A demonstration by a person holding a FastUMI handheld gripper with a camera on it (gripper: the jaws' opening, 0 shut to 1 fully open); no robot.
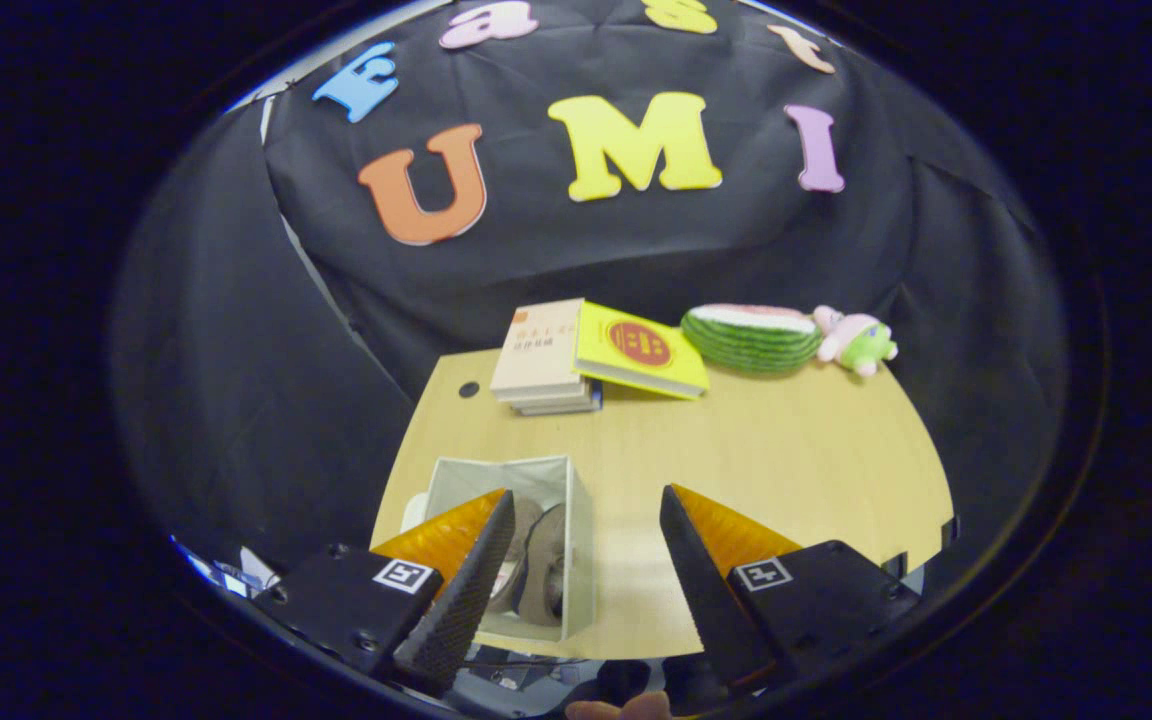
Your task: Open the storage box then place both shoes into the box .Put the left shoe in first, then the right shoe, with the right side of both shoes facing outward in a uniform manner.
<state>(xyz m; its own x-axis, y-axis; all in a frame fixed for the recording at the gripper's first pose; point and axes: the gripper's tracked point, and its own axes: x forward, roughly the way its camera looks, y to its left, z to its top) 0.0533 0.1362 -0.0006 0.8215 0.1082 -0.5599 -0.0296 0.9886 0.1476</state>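
Note:
A pale storage box point(576, 540) stands open on the wooden table point(786, 470), near its front left corner. Inside it I see grey-brown shoes point(544, 565) lying side by side, partly hidden by my left finger point(471, 575). My gripper point(586, 500) hovers high above the table, its fingers wide apart and open, with nothing between them. The right finger point(701, 575) hangs over bare tabletop just right of the box.
A stack of books point(541, 360) and a yellow book point(641, 350) leaning on it sit at the table's far side. Right of them lie a watermelon-slice toy point(751, 338) and a small pink and green plush point(856, 340). A hand point(621, 710) peeks in below the fingers.

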